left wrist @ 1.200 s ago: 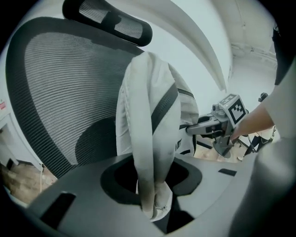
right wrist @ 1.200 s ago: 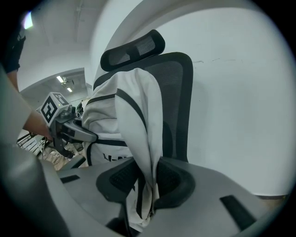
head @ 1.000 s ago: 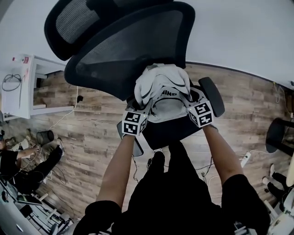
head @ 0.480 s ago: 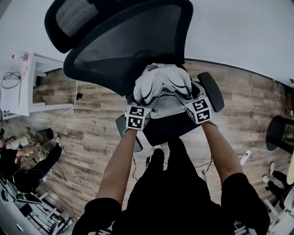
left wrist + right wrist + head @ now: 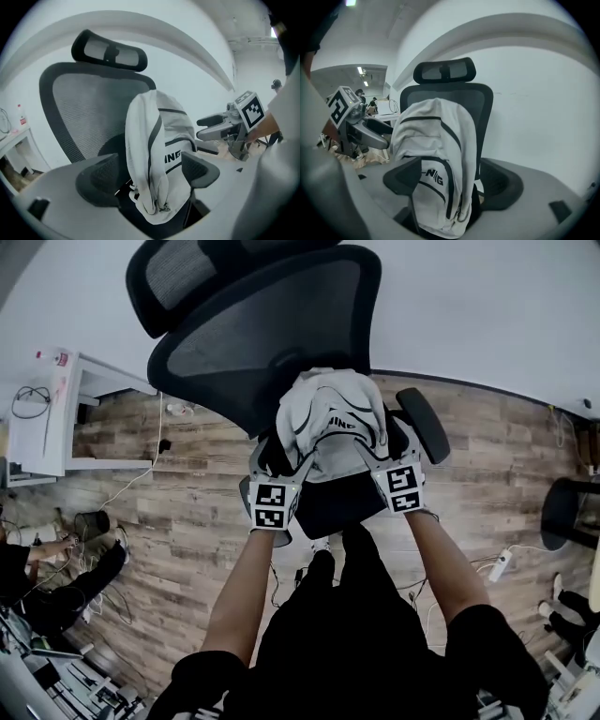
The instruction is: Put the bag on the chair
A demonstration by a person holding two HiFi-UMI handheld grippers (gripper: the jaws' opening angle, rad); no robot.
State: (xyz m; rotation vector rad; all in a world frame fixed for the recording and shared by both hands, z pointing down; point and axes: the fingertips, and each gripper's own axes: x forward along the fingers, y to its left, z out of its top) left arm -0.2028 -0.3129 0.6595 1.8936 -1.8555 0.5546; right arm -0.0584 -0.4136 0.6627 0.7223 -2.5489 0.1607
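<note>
A pale grey fabric bag with black stripes is standing upright on the seat of a black mesh office chair with a headrest. It is at the centre of the head view, leaning back against the mesh backrest.

The left gripper is sitting at the bag's lower left side and the right gripper at its lower right — one on each flank. Their marker cubes are pointing toward the lower edge of the frame.

In the left gripper view the jaws are opening and standing wide. The bag's narrow zipped side is hanging between them, and the dark pads are not squeezing the fabric. In the right gripper view the jaws are also opening, with the bag's striped, lettered side between them and not clamped. Each gripper is showing in the other's view, just beside the bag.

Brown wood-plank floor is filling the left of the head view — a white wall is spanning the upper right.
</note>
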